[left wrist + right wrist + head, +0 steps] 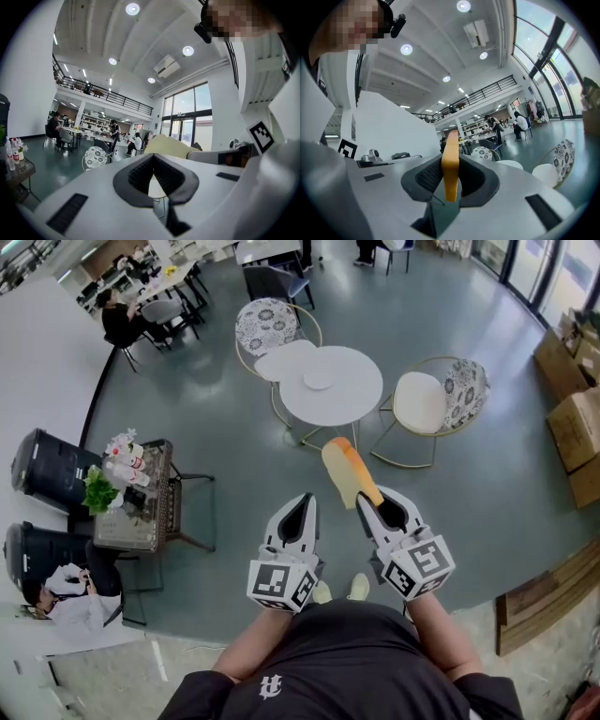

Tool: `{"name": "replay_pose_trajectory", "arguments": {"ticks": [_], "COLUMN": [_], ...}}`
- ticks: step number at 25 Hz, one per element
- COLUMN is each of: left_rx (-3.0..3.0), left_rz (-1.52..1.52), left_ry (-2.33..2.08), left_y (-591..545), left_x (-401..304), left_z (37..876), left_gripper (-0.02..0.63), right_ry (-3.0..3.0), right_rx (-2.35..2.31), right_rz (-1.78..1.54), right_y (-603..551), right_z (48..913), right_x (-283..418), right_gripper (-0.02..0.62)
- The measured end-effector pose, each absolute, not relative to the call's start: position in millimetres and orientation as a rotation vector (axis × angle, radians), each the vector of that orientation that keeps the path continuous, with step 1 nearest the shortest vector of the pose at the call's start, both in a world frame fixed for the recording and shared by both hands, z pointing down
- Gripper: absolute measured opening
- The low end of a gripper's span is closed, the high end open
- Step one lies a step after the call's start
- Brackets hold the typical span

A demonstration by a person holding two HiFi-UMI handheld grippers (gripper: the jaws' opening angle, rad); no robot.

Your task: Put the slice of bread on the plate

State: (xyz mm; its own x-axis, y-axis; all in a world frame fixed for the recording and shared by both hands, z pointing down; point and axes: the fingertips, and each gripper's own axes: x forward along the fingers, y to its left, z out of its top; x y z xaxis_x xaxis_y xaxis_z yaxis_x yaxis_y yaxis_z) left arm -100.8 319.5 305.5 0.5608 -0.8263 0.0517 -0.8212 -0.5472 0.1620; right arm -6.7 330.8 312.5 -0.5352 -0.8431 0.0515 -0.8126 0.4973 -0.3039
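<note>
Stood on the grey-green floor of a big hall, facing a round white table with one chair behind it and another to its right. Had a side table with bottles off to the left and boxes along the right edge.

Held both grippers level and side by side, short of the round table. Clamped the right gripper on the bread, jaws only a little apart, dark pads pressed on both faces, slice pinched edge-on at its near end. Had the bread up in the air, poking forward past the jaw tips toward the table, touching nothing else and well apart from the plate. Showed its orange crust edge upright between the pads in the right gripper view. Carried nothing in the left gripper; tips met, hollow behind them bare.

Made out the plate only as a small pale disc on the tabletop, far and faint. Lost the bread's gripped end behind the right jaws in the head view, and much of the slice behind the right gripper in the left gripper view. Showed the forearms only partway, the rest under a dark shirt.
</note>
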Motion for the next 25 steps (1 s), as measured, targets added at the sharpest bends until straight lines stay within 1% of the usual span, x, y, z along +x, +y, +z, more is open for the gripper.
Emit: {"name": "replay_pose_trajectory", "arguments": {"ticks": [16, 25], "left_rx": [2.627, 2.628], "left_rz": [-0.026, -0.026], "left_ry": [-1.410, -1.391], "left_y": [317, 278], "left_x": [-51, -37], "left_z": [313, 322], "left_gripper": [0.003, 0.003], "right_ry": [2.598, 2.603], "right_rx": [-1.406, -1.414], "right_rz": [-0.499, -0.515], "right_y": [322, 285], "right_z": [320, 331], "right_x": [46, 56], "right_gripper": [0.089, 0.089]}}
